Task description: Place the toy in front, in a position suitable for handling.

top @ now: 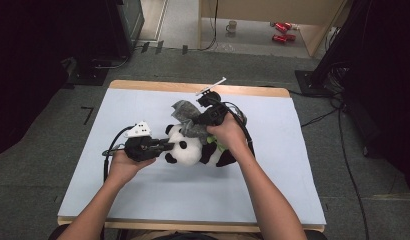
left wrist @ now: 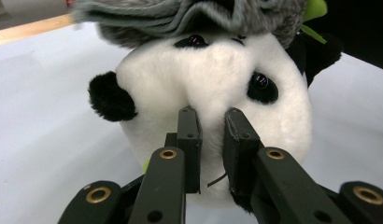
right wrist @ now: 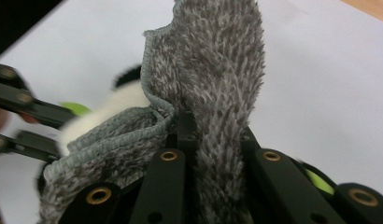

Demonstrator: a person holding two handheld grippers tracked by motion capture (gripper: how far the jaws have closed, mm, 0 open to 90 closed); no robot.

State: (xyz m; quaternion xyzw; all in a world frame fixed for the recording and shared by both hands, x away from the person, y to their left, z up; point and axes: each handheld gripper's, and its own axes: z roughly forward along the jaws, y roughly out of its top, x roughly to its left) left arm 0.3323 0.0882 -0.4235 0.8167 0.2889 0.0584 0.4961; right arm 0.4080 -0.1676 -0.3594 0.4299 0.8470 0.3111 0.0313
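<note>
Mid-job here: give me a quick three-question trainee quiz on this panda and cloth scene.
1. True or false: the right gripper is shut on the grey cloth.
2. What do the left gripper jaws pinch? A) panda's snout B) panda's ear C) table edge
3. Fill in: the grey cloth lies over the toy panda's ____.

Key: 1 true; 2 A; 3 head.

Even overhead light, dark edges, close-ups soft
</note>
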